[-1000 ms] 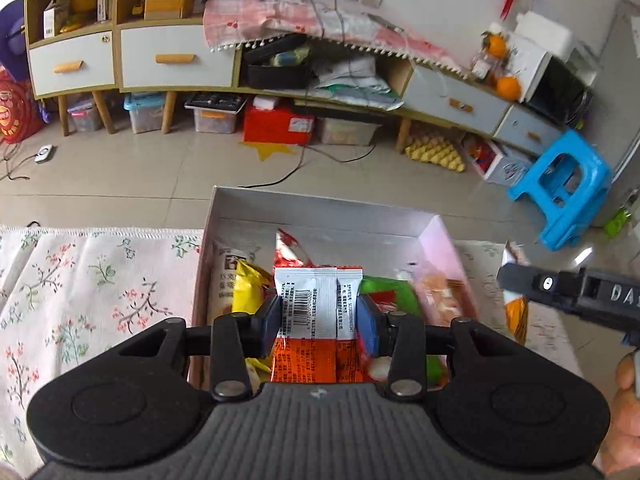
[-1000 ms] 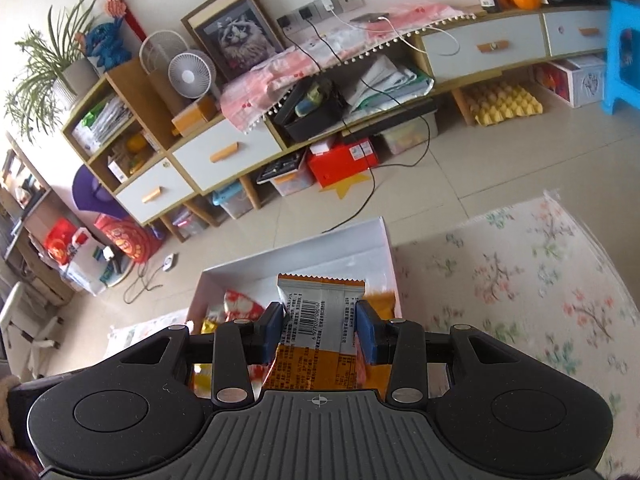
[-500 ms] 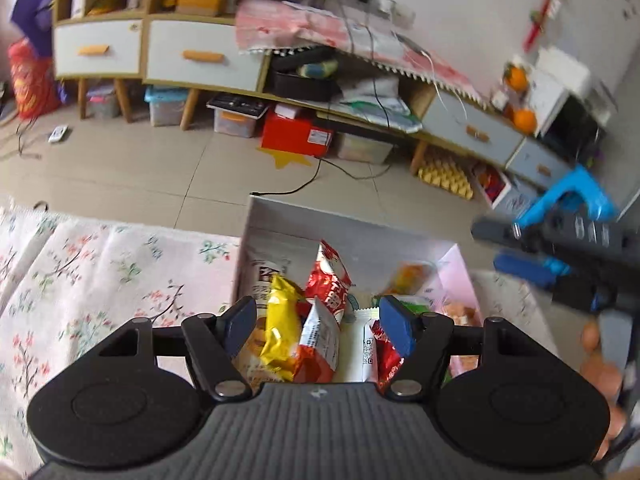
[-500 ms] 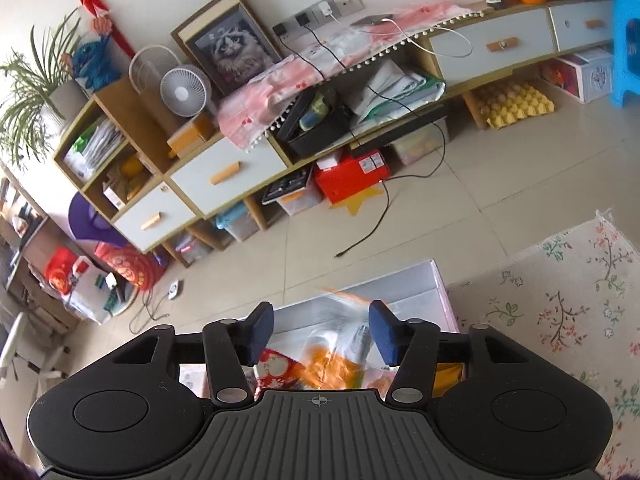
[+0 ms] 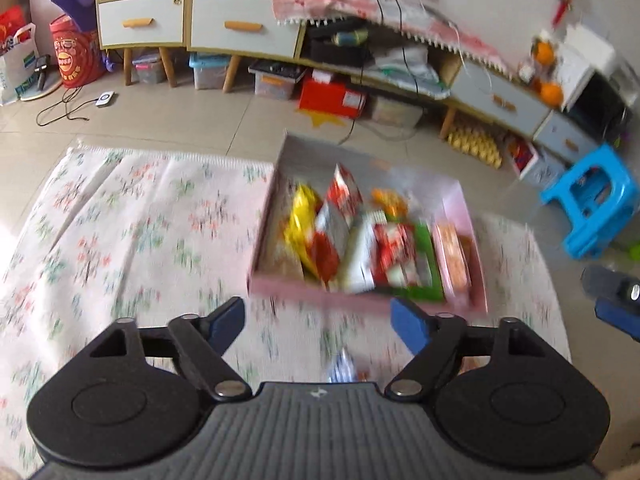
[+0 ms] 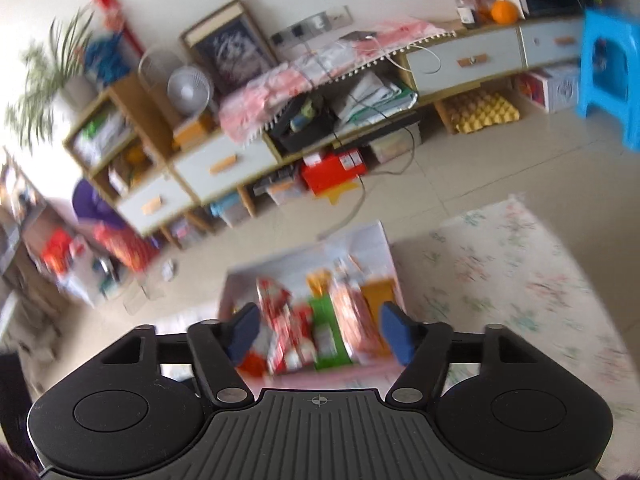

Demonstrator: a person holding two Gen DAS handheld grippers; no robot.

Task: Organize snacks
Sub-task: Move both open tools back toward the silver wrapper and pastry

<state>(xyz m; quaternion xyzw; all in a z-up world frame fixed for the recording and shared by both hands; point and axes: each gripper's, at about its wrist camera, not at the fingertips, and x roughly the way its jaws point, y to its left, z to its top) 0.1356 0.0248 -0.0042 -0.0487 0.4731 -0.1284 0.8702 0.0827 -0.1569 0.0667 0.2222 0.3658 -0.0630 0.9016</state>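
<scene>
A pink-walled box (image 5: 320,292) stands on the floral tablecloth, filled with snack packets: a yellow one (image 5: 302,216), a red-and-white one (image 5: 340,200) and a green one (image 5: 424,256). My left gripper (image 5: 318,320) hovers short of the box's near wall, its jaws opening with nothing between them. A small blurred blue-and-white packet (image 5: 342,364) lies on the cloth just below it. My right gripper (image 6: 319,330) hangs above the near part of the same box (image 6: 304,260), jaws opening and empty; the packets lie below. Its finger (image 5: 616,296) shows at the left view's right edge.
The floral tablecloth (image 5: 140,240) spreads left of the box and ends at the far table edge. Beyond it are a tiled floor, a low cabinet (image 5: 240,28) with drawers, a red box (image 5: 332,98) and a blue stool (image 5: 592,200) at the right.
Each gripper held an orange-and-white packet over the box a second ago. Both have let go, spread their jaws and pulled back and up; the packets now lie in the box.
</scene>
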